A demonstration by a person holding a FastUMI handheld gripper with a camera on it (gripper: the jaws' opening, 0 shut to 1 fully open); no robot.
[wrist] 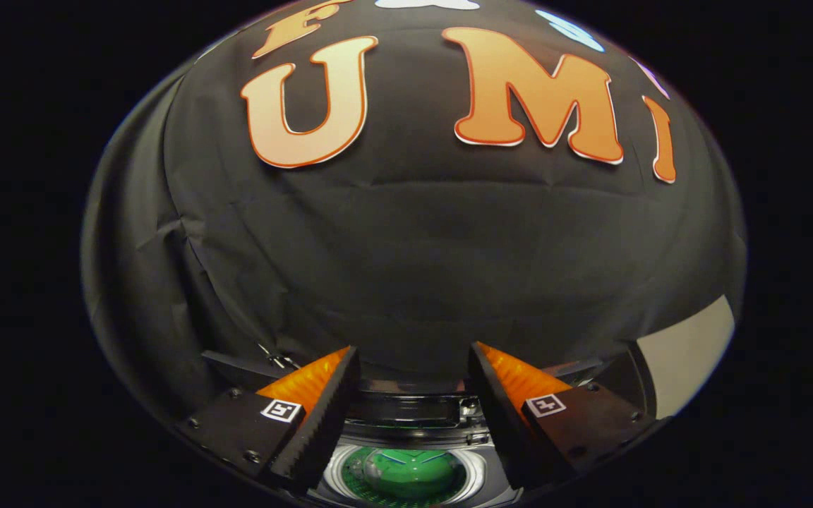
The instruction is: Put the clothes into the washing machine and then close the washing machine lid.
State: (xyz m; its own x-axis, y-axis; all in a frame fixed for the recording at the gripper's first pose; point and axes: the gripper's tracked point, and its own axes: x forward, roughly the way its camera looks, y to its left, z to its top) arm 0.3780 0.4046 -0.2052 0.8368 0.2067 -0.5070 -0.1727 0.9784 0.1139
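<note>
My gripper (412, 370) is open, its two fingers spread wide with nothing between them. Below and between the fingers lies the top of the washing machine (406, 416), seen from above. Its round tub opening has a pale rim (477, 474) and something green (406, 471) sits inside; I cannot tell whether that is cloth or the tub's bottom. A dark band at the far edge of the opening may be the raised lid or control panel (410, 408). No loose clothes are visible outside the machine.
The black cloth wall (413, 247) rises straight ahead beyond the machine. A pale panel (689, 353) stands at the right, past the right finger.
</note>
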